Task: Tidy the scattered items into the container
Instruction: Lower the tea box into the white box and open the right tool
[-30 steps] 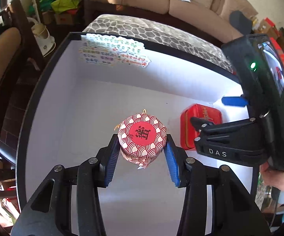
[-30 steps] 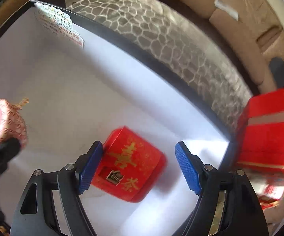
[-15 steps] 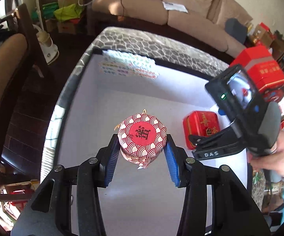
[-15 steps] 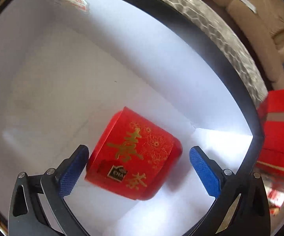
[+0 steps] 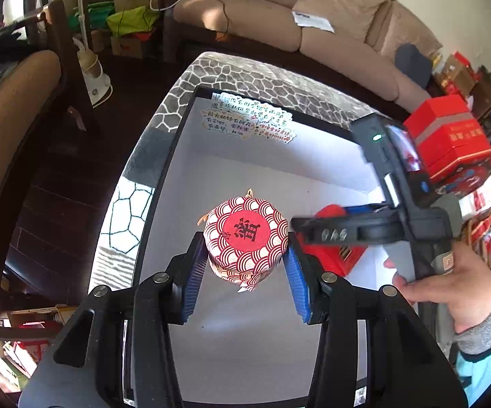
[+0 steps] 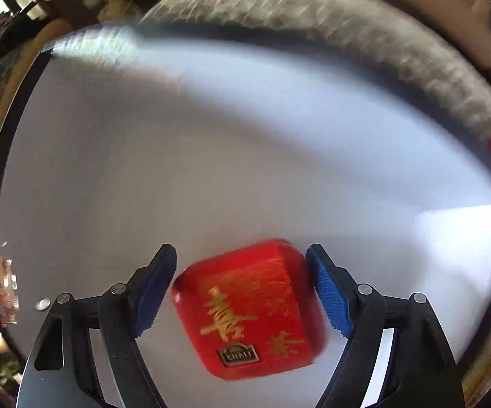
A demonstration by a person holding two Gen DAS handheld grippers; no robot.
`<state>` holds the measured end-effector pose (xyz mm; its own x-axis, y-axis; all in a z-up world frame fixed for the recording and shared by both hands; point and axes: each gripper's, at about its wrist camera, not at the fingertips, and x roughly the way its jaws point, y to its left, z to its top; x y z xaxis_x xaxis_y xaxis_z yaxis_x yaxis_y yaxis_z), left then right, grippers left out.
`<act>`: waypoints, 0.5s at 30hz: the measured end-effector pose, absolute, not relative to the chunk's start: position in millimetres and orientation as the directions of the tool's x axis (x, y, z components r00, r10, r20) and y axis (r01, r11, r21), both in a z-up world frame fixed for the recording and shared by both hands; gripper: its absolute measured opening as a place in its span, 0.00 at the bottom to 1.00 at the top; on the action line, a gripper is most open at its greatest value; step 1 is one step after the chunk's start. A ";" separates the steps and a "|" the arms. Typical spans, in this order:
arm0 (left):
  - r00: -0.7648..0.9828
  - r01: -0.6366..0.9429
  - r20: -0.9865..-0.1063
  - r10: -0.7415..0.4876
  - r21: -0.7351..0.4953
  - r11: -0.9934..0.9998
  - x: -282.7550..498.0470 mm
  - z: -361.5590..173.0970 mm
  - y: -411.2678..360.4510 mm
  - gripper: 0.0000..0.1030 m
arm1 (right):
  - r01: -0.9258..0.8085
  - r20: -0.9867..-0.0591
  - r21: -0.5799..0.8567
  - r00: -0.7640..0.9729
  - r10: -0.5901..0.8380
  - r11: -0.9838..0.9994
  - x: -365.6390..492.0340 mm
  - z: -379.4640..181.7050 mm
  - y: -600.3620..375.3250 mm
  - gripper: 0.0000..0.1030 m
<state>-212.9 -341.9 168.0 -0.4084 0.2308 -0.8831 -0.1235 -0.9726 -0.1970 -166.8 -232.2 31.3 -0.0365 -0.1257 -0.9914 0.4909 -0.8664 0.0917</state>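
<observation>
My left gripper (image 5: 245,268) is shut on a round red-and-white patterned jar (image 5: 245,238) with a red label and holds it above the white floor of the black-rimmed container (image 5: 164,170). A red tin with gold characters (image 6: 252,309) lies on the container floor between the blue pads of my right gripper (image 6: 242,292). The right jaws stand either side of the tin, the right pad touching it, a small gap at the left pad. In the left wrist view the right gripper (image 5: 340,227) covers most of the tin (image 5: 334,258).
Paper stickers (image 5: 249,119) lie at the container's far wall. The container sits on a grey honeycomb-patterned surface (image 5: 262,74). A red hexagonal box (image 5: 449,139) stands to the right. A sofa (image 5: 279,17) is behind, a chair (image 5: 14,119) at the left.
My left gripper has risen with the jar, so the container looks smaller. My right gripper has dropped around the red tin and its jaws have narrowed toward it.
</observation>
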 end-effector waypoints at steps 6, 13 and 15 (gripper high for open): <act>-0.416 -0.155 -0.869 0.266 -0.221 -0.963 -203.5 176.0 -342.5 0.41 | 0.679 -0.997 -0.049 -0.082 -0.009 -0.733 -127.2 49.4 -227.9 0.92; -0.414 -0.180 -0.863 0.291 -0.236 -0.955 -187.5 181.9 -345.2 0.41 | 0.844 -0.997 -0.071 -0.081 0.006 -0.532 -88.4 48.6 -216.3 0.92; -0.410 -0.188 -0.863 0.294 -0.235 -0.954 -184.8 182.3 -345.2 0.41 | 0.882 -0.998 -0.051 -0.063 -0.012 -0.468 -80.5 55.0 -214.6 0.92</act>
